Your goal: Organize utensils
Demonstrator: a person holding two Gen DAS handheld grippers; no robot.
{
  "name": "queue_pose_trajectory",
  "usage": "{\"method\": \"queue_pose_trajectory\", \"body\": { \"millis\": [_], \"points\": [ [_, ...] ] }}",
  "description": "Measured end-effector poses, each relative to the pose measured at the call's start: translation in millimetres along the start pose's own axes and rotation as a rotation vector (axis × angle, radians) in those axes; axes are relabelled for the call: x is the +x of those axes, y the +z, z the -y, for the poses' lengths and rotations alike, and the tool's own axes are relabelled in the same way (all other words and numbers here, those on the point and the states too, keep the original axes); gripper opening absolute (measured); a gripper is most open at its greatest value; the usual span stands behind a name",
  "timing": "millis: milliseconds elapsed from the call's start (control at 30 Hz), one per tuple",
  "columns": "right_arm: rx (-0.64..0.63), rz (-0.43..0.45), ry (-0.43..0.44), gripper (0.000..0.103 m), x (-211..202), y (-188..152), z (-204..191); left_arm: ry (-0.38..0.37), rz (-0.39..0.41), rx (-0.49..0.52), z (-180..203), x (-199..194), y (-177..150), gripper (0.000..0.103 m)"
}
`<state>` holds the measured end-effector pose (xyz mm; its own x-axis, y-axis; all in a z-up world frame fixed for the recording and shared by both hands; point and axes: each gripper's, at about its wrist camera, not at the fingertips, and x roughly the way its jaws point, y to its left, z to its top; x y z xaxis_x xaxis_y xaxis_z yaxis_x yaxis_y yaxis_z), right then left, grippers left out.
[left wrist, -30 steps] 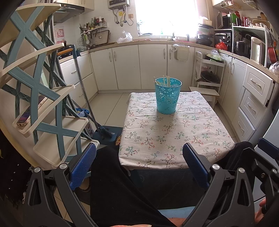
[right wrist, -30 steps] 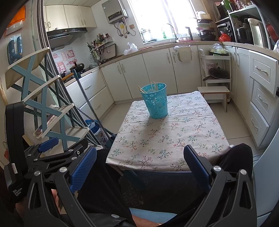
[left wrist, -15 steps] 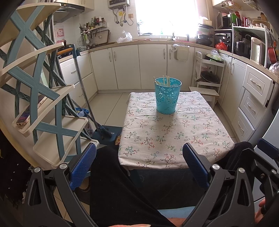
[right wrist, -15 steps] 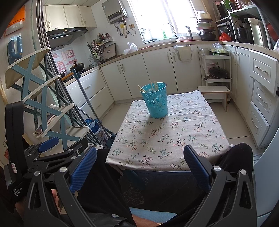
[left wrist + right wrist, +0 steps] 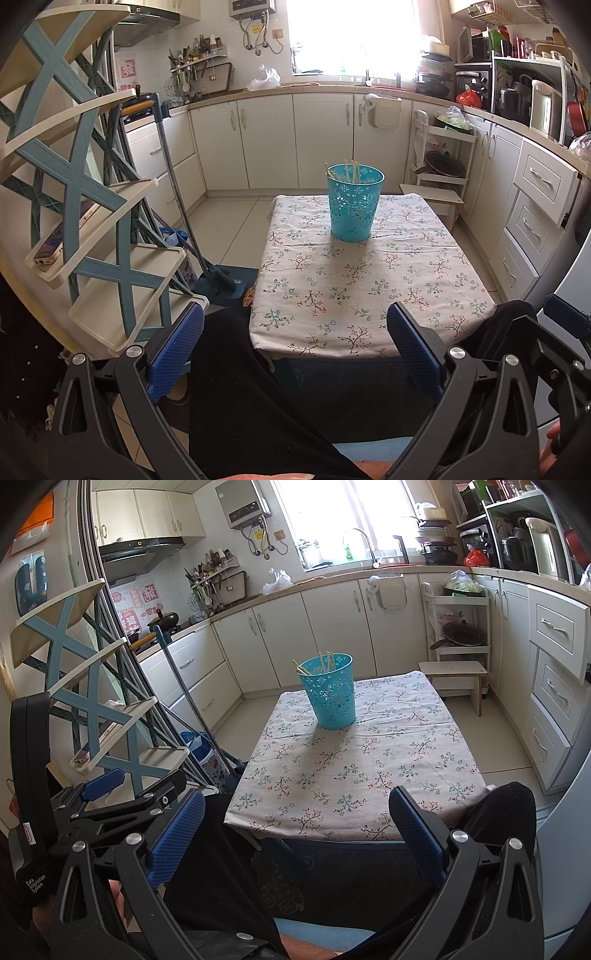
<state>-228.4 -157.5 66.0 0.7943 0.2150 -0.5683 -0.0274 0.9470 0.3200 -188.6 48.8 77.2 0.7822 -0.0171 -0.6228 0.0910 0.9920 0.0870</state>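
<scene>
Left wrist view: left of the left jaw stands a cream plastic shelf rack with blue crossed braces [image 5: 92, 221], a phone [image 5: 62, 240] lying on one tier. Just right of the rack, a grey-handled mop [image 5: 181, 195] leans against the cabinets. The left gripper [image 5: 295, 345] has its blue-padded jaws wide apart, holding nothing, above the person's dark-clothed lap. Ahead of and between the jaws lies a low table covered by a floral-print cloth [image 5: 369, 288]; its near edge sits just beyond the fingertips. On the far half of the table, roughly centred between the jaws, stands an upright turquoise perforated plastic basket [image 5: 354, 203] with pale wooden chopsticks [image 5: 351, 171] protruding from its rim. White drawers [image 5: 535, 206] lie beyond the right jaw.

Right wrist view: the left gripper's body appears beside the left jaw. The right gripper [image 5: 297, 827] likewise has its jaws spread wide and empty. The basket is ahead, well apart from both jaws, slightly nearer the left one, with the chopsticks leaning inside it.
</scene>
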Motion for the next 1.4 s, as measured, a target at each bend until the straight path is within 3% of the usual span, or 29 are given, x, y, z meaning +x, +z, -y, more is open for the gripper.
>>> {"method": "queue_pose_trajectory", "body": {
  "millis": [1400],
  "points": [
    [-0.006, 0.000, 0.000, 0.096, 0, -2, -4, -0.009, 0.005, 0.006, 10, -3, 2, 0.095]
  ]
}}
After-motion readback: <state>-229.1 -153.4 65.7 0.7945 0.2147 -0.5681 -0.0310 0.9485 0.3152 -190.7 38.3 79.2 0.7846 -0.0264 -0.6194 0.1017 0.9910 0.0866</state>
